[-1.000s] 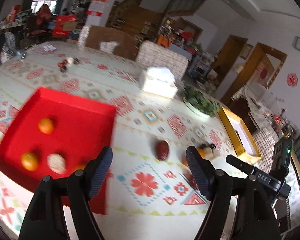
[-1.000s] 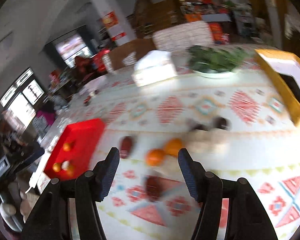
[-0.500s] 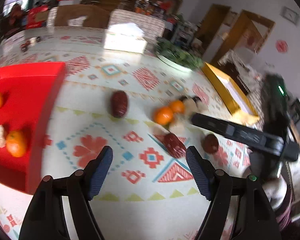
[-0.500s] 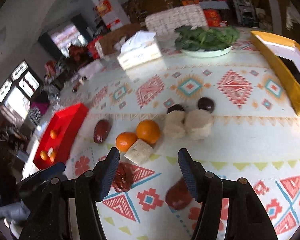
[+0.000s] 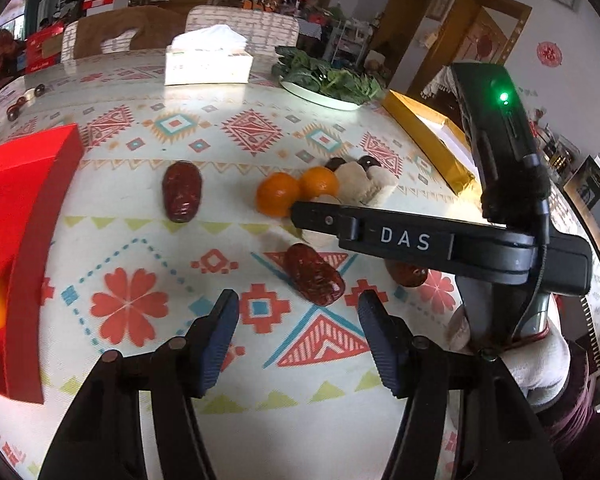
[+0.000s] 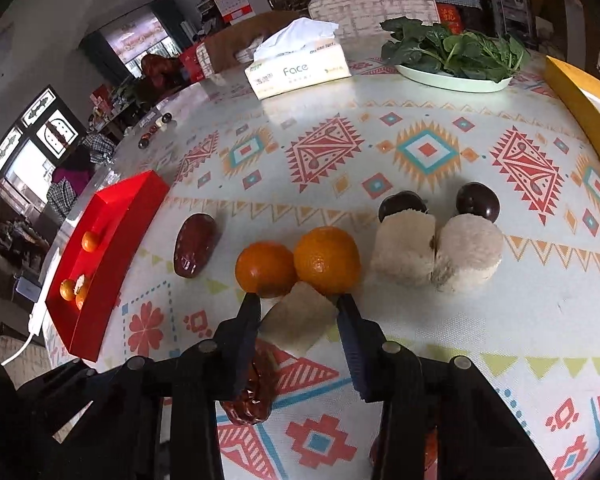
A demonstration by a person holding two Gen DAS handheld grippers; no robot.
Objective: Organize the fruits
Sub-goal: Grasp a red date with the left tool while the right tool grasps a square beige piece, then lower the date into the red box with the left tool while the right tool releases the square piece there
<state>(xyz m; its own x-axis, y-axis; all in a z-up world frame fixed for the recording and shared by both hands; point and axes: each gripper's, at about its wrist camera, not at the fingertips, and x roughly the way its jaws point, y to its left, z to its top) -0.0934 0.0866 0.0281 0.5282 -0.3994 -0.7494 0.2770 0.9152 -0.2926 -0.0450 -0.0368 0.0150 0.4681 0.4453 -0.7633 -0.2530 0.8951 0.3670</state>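
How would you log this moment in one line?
left gripper: open, jaws just closing, date ahead | right gripper: jaws just closing on pale block

Red tray (image 6: pixel 112 236) at 9 o'clock, orange tangerines (image 6: pixel 326 260), dark-red dates (image 5: pixel 314 274), geometric red/teal/cream tablecloth (image 6: pixel 428 152), yellow box (image 5: pixel 424 140) at 2 o'clock.

Sharp daylight, perhaps window glare

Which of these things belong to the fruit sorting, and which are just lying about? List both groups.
Job in hand:
oranges
red dates
dark plums
pale cube
pale blocks
red tray, already holding oranges
yellow tray, probably

Just lying about:
tissue box
plate of greens
chairs
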